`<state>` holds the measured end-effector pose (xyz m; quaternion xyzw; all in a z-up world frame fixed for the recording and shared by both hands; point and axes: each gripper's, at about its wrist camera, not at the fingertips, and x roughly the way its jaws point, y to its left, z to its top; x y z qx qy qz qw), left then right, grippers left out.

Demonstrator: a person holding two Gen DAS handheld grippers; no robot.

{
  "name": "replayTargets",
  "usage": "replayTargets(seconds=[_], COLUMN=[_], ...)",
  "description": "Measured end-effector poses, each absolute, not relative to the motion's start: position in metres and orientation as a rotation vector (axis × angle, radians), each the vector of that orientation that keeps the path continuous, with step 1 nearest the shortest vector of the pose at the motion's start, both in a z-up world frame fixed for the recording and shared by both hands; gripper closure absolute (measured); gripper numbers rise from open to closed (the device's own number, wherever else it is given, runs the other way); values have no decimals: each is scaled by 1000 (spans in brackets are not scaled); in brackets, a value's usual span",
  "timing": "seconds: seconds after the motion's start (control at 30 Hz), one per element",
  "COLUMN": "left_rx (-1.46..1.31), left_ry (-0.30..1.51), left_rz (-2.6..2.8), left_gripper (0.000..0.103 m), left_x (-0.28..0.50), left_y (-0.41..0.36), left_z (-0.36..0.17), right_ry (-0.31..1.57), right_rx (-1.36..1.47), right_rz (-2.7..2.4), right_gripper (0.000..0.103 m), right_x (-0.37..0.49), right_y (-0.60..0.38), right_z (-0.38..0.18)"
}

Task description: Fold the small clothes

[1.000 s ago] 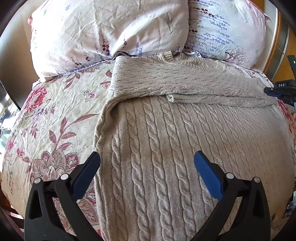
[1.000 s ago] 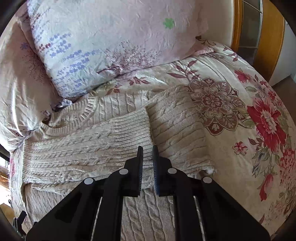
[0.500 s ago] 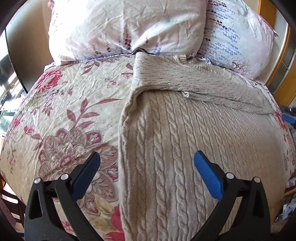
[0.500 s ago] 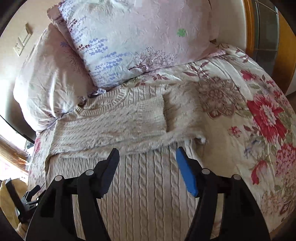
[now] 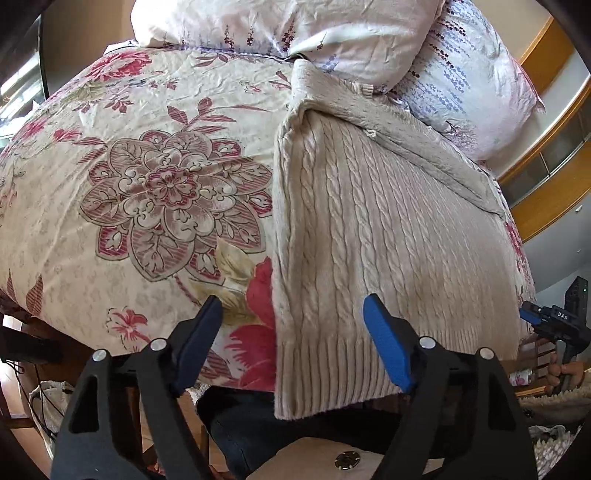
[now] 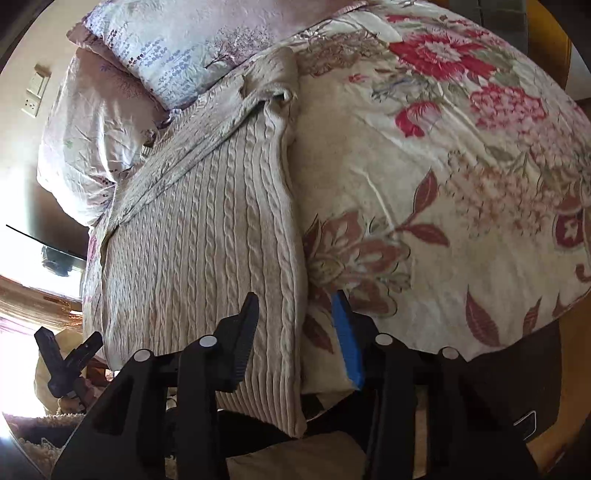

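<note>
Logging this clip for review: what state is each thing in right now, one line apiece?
Sweater: flat on the bed, sleeves folded across the chest, hem hanging over the edge.
Left gripper: open, straddling the hem's left corner.
Right gripper: open, straddling the hem's right corner.
Pillows: propped at the headboard.

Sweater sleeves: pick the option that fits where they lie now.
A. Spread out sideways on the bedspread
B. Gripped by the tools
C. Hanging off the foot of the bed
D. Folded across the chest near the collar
D: both sleeves lie folded across the upper sweater, below the pillows.
</note>
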<state>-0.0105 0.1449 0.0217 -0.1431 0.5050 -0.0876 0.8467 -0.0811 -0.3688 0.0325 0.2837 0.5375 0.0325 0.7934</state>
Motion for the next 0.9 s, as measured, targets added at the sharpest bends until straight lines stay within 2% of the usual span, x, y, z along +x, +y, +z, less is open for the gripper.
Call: replayTargets(seconds=[0.17, 0.23, 0.53, 0.8, 0.83, 0.87, 0.9], left_rx=[-386, -444, -601, -606, -602, -599, -595], left_ry=[1080, 1101, 1126, 1154, 1157, 1161, 1165], left_rz=[-233, -270, -314, -304, -305, -303, -302], left_gripper=[33, 52, 66, 81, 84, 86, 91], left_x=[-21, -25, -38, -31, -29, -27, -26], left_y=[144, 142, 141, 140, 139, 138, 137], left_z=[22, 19, 10, 7, 7, 7, 6], right_ry=[1141, 1153, 1163, 1162, 1166, 1170, 1169], right_rx=[694, 720, 850, 883, 881, 876, 868], right_rz=[129, 177, 291, 315, 318, 321, 323], right_gripper=[64, 67, 79, 80, 83, 91, 92], right_x=[-90, -92, -110, -118, -119, -119, -120], right_y=[-365, -360, -350, -355, -355, -355, -356], right_z=[27, 24, 14, 14, 14, 14, 14])
